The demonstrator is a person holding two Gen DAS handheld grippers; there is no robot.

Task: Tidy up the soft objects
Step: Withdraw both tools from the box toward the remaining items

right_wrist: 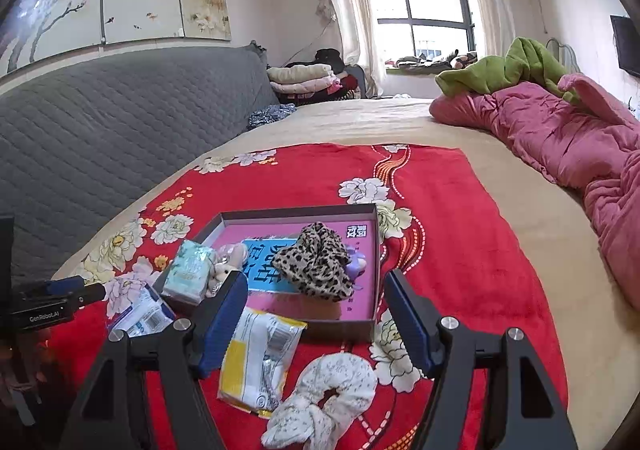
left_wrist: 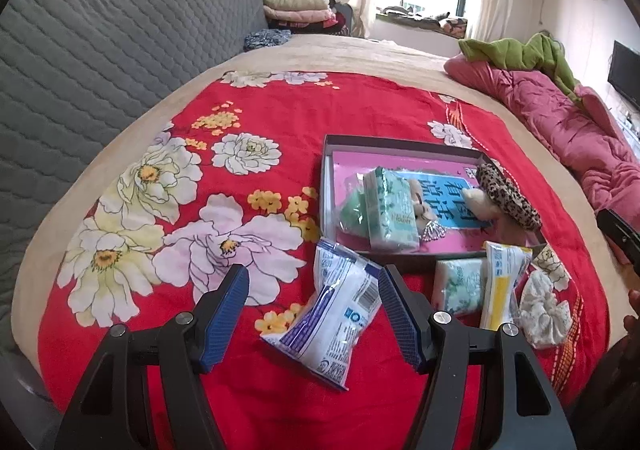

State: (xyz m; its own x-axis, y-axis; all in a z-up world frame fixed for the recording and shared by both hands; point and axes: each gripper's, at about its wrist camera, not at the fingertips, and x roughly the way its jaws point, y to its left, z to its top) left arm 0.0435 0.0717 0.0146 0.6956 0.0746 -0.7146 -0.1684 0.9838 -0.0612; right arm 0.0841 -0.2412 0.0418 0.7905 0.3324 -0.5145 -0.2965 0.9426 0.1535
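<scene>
Right now a shallow dark box (right_wrist: 362,324) with a pink lining is sitting on the red flowered blanket (left_wrist: 288,117) that covers the bed. Inside it, a green tissue pack (left_wrist: 390,209) is lying toward one end, with a pale green soft item partly showing behind it in the left wrist view. A small cream plush toy (left_wrist: 480,205) is resting near the middle on a blue printed card (left_wrist: 440,189), and a leopard-print scrunchie (right_wrist: 316,260) is draped over the far side, touching the box wall. Just beside the scrunchie something small and purple (right_wrist: 358,262) is peeking out; what it is cannot be told.

Outside the box, several soft things are waiting on the blanket: a blue-and-white packet (left_wrist: 340,310), a second green tissue pack (left_wrist: 458,286) leaning near the box's front wall, a yellow-and-white packet (right_wrist: 258,362) and a white floral scrunchie (right_wrist: 320,398).

The left gripper (left_wrist: 314,290) is hovering with its jaws spread wide, the blue-and-white packet lying between the blue fingers without being pinched. The right gripper (right_wrist: 316,302) is likewise gaping, gripping nothing, its fingers framing the box's near wall with the yellow-and-white packet below them.
</scene>
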